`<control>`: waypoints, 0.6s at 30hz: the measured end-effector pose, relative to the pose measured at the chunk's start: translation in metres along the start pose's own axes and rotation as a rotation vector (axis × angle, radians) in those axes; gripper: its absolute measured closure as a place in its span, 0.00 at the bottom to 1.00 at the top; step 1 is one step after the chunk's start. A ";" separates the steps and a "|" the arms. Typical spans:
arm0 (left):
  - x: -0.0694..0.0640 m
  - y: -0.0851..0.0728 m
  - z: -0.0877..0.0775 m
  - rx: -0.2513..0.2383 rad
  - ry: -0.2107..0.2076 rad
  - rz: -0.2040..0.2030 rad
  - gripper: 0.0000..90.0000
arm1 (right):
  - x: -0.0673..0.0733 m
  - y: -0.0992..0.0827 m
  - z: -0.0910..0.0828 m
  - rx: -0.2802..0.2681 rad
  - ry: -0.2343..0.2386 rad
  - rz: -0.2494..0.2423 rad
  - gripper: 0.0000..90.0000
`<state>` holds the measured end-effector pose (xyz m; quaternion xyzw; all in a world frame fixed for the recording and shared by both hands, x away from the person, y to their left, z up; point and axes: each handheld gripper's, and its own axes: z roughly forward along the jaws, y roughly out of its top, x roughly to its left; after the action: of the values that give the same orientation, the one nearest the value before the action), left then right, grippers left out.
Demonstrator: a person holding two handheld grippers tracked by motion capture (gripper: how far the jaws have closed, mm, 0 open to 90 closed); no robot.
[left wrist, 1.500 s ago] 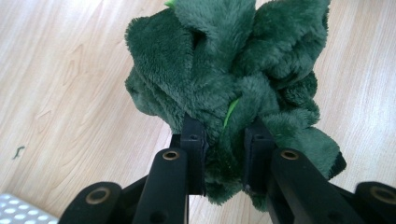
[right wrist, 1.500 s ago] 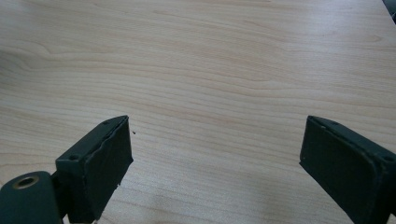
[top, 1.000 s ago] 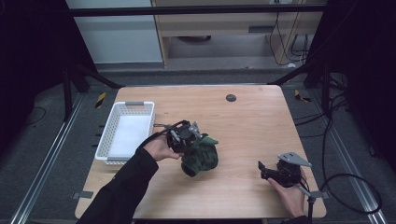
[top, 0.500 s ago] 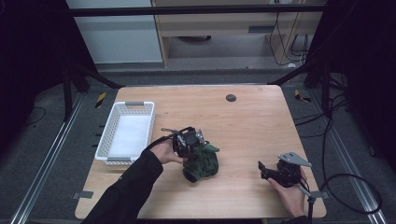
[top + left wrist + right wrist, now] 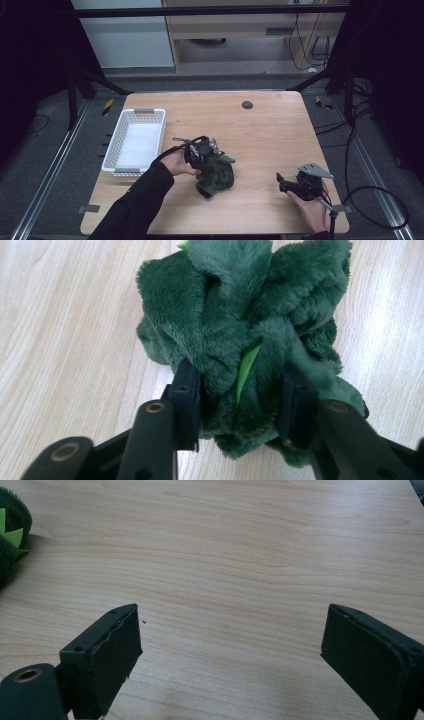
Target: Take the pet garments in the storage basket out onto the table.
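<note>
Green plush toy (image 5: 240,335) clamped in the left hand-held gripper (image 5: 202,150), mid-surface.
White basket (image 5: 135,142) sits at left, near the toy, a likely drop point. Jaws pinch the toy's folds, apparently for lifting. Right hand-held gripper (image 5: 230,655) rests wide open and empty on the surface (image 5: 270,130).

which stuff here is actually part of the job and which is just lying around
In the job:
- green plush toy, pinched between the left gripper fingers
- white basket, beside that hand, probably where the toy goes

Lying about:
- right gripper, open over bare table
- dark round spot near the table's far edge
</note>
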<state>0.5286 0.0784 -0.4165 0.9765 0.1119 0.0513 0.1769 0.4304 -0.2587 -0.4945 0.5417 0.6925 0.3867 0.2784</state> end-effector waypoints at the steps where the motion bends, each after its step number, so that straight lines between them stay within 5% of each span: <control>1: 0.000 -0.001 -0.002 -0.012 0.000 -0.008 0.60 | 0.000 0.000 0.000 0.000 0.000 0.002 0.10; 14: -0.001 -0.018 -0.022 -0.110 0.042 -0.058 0.32 | -0.001 0.000 0.000 -0.003 -0.003 0.001 0.10; 18: -0.001 -0.029 -0.029 -0.181 0.055 -0.106 0.29 | -0.001 0.000 0.000 -0.003 -0.003 0.001 0.10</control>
<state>0.5175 0.1144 -0.4003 0.9475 0.1629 0.0786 0.2637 0.4303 -0.2595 -0.4945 0.5424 0.6911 0.3870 0.2800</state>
